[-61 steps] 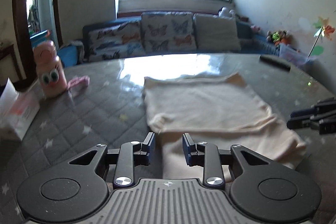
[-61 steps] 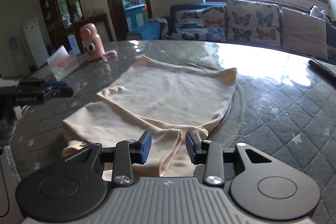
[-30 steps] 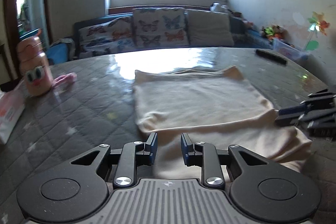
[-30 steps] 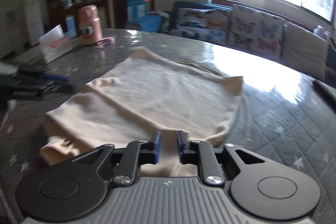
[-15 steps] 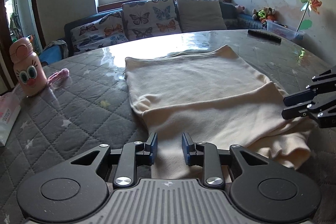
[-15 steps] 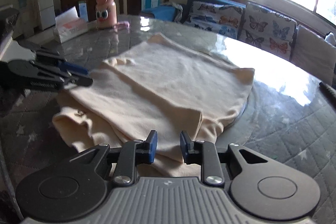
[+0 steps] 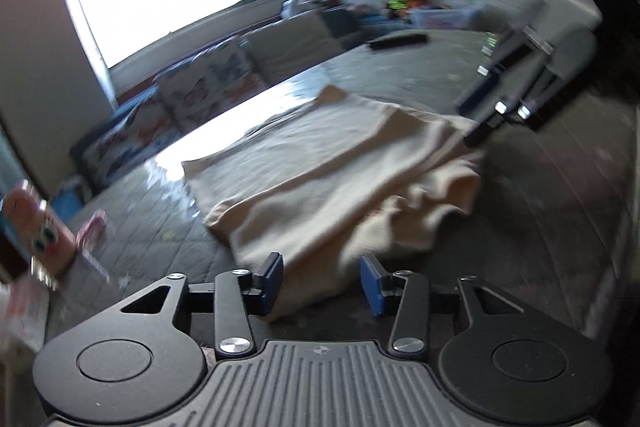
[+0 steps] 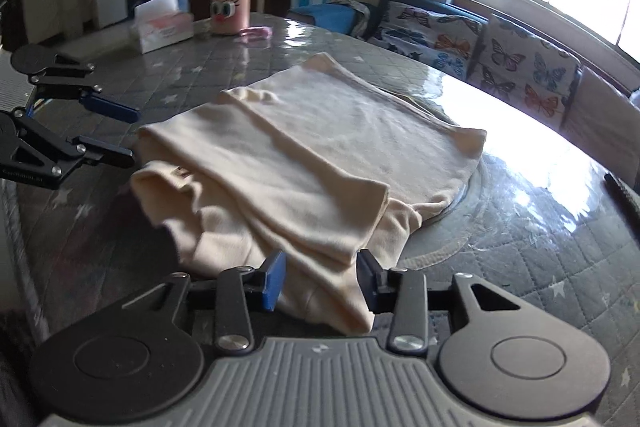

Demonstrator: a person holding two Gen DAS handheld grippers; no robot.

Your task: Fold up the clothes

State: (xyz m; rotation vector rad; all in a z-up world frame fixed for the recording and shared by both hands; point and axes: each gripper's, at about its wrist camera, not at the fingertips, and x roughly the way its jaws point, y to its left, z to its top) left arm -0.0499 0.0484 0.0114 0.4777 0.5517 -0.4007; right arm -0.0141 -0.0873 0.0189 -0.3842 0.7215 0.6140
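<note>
A cream garment (image 8: 304, 151) lies partly folded on the grey quilted table, its near end bunched in thick layers. It shows blurred in the left wrist view (image 7: 340, 179). My right gripper (image 8: 320, 279) is open, with the garment's near corner lying between its blue pads. My left gripper (image 7: 322, 281) is open, with another corner of the cloth between its fingers. The left gripper also shows in the right wrist view (image 8: 128, 135), open beside the garment's left edge. The right gripper shows in the left wrist view (image 7: 476, 119) at the garment's far right edge.
A pink cartoon bottle (image 8: 230, 1) and a tissue box (image 8: 162, 23) stand at the far side of the table (image 8: 540, 259). A black remote (image 7: 396, 41) lies near the far edge. A sofa with butterfly cushions (image 8: 460, 39) stands behind the table.
Both grippers have opened wider. The left view has swung and tilted with motion blur. The garment's near end now lies bunched and folded over on itself.
</note>
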